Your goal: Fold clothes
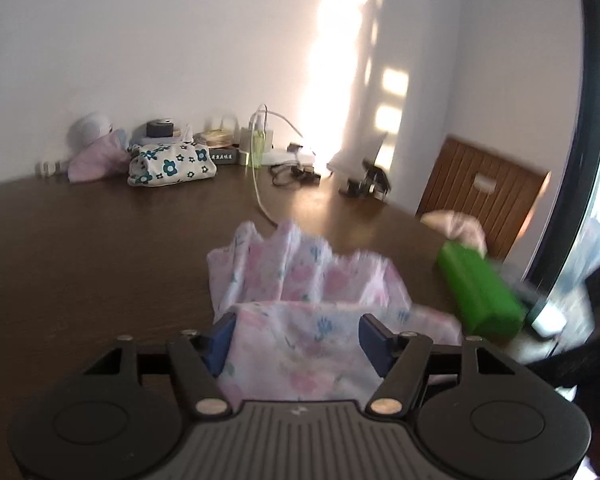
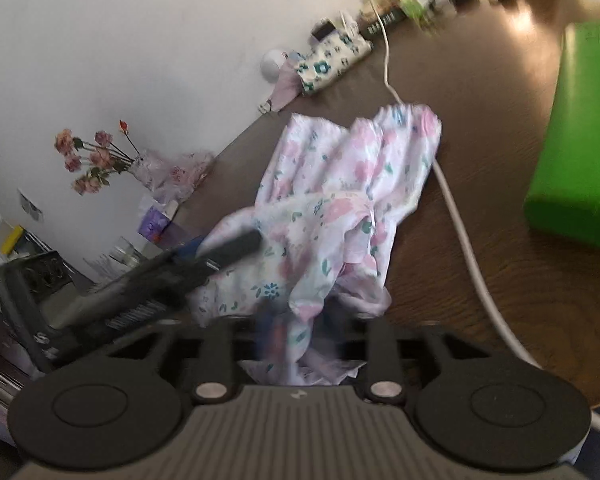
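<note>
Dark brown wooden table (image 1: 80,240) ran to a white wall, clutter lined up along its far edge: a flower-print pouch (image 1: 171,164), cables, a small bottle. White charging cable (image 2: 460,236) trailed across the top, passing under the far edge of the garment. Bright green box (image 1: 482,292) sat to the right of the cloth, apart from it.

Task item, a thin white floral-print garment with pink and blue flowers (image 1: 300,280), lay bunched mid-table, near end lifted toward both claws, far gathered hem resting flat on the wood.

Left gripper (image 1: 296,340) was spread, blue pads standing either side of the fabric, cloth draped between them; pads did not look pressed in, so probably a release or a re-grip, judged only. Right gripper (image 2: 300,332) was blurred; cloth hung between its fingers, and whether it pinched or stood loose could not be told.

Fabric likely held up at the near edge so it could be laid over itself. Fold looked early: garment crumpled, no clean crease yet.
</note>
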A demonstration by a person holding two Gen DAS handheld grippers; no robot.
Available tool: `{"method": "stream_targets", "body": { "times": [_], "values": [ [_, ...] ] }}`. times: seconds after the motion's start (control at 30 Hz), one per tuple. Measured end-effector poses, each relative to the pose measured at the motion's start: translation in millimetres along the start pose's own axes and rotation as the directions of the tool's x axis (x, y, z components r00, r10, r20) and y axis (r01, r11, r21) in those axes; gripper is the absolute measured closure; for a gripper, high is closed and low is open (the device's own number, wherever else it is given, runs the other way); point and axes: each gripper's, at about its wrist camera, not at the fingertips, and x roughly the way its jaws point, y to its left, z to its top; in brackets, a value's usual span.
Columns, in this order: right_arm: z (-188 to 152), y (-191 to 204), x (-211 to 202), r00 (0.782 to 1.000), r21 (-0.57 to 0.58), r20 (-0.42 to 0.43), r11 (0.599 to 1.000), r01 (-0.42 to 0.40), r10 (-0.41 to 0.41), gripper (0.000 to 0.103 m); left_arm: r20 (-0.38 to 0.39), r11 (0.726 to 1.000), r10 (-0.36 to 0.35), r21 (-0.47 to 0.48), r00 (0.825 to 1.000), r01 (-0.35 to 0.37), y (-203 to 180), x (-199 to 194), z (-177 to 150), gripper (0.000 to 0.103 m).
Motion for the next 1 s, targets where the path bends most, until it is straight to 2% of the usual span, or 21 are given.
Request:
{"method": "stream_targets", "body": {
  "times": [0.13, 0.2, 0.3, 0.43, 0.47, 0.5, 0.53, 0.57, 0.7, 0.73, 0.83, 0.9, 1.0],
  "values": [
    [4.8, 21.6, -20.4, 0.986, -0.131, 0.025, 0.978, 0.164, -0.162, 0.052, -0.019, 1.000, 0.026, 0.004, 0.999, -0.026, -2.4, 3.7, -8.5, 0.038],
    [5.7, 21.3, -19.1, 0.979, -0.136, -0.008, 0.970, 0.202, -0.204, 0.044, -0.025, 1.000, 0.024, -0.012, 0.999, -0.024, -0.5, 5.3, -9.7, 0.038],
    [1.7, 15.2, -11.1, 0.987, -0.093, -0.045, 0.984, 0.151, -0.156, 0.042, -0.034, 0.999, 0.026, -0.026, 0.999, -0.027, 1.1, 7.9, -11.4, 0.038],
    [1.4, 16.1, -5.3, 0.997, -0.069, -0.030, 0.995, 0.076, -0.078, 0.042, -0.035, 0.999, 0.025, -0.034, 0.999, -0.026, 2.4, 7.6, -12.9, 0.038],
    [1.8, 16.9, -4.0, 0.998, -0.067, -0.024, 0.996, 0.061, -0.062, 0.044, -0.036, 0.999, 0.024, -0.038, 0.999, -0.025, 3.0, 7.3, -13.3, 0.038],
    [2.5, 17.2, -2.3, 0.998, -0.064, -0.021, 0.997, 0.049, -0.051, 0.055, -0.036, 0.999, 0.023, -0.042, 0.999, -0.025, 3.3, 7.1, -13.6, 0.038],
    [2.8, 15.2, 0.6, 0.999, -0.052, -0.027, 0.998, 0.046, -0.048, 0.073, -0.037, 0.999, 0.023, -0.045, 0.999, -0.024, 3.7, 7.0, -13.8, 0.038],
    [2.8, 12.4, 4.1, 0.998, -0.039, -0.035, 0.998, 0.046, -0.047, 0.080, -0.037, 0.999, 0.022, -0.049, 0.999, -0.024, 4.1, 6.8, -14.1, 0.038],
    [-1.7, -9.9, 10.3, 0.999, 0.094, -0.032, 0.996, 0.003, 0.000, 0.089, -0.042, 0.998, 0.022, -0.059, 0.999, -0.025, 3.8, 8.2, -14.8, 0.038],
    [-2.3, -12.7, 10.2, 0.999, 0.119, -0.031, 0.993, -0.014, 0.018, 0.096, -0.042, 0.998, 0.022, -0.059, 0.999, -0.025, 3.6, 8.3, -14.7, 0.038],
    [-2.5, -20.2, 7.1, 0.997, 0.189, -0.022, 0.980, -0.063, 0.068, 0.098, -0.043, 0.998, 0.018, -0.064, 0.999, -0.020, 3.6, 8.0, -14.5, 0.038],
    [-2.7, -27.6, 6.3, 0.997, 0.226, -0.027, 0.972, -0.062, 0.070, 0.093, -0.045, 0.997, 0.010, -0.072, 0.999, -0.014, 4.3, 8.2, -14.2, 0.036],
    [5.0, -4.2, -4.8, 0.999, 0.072, 0.011, 0.997, 0.031, -0.032, 0.080, -0.044, 0.998, 0.005, -0.068, 0.999, -0.008, 3.2, 8.2, -13.8, 0.036]
  ]
}}
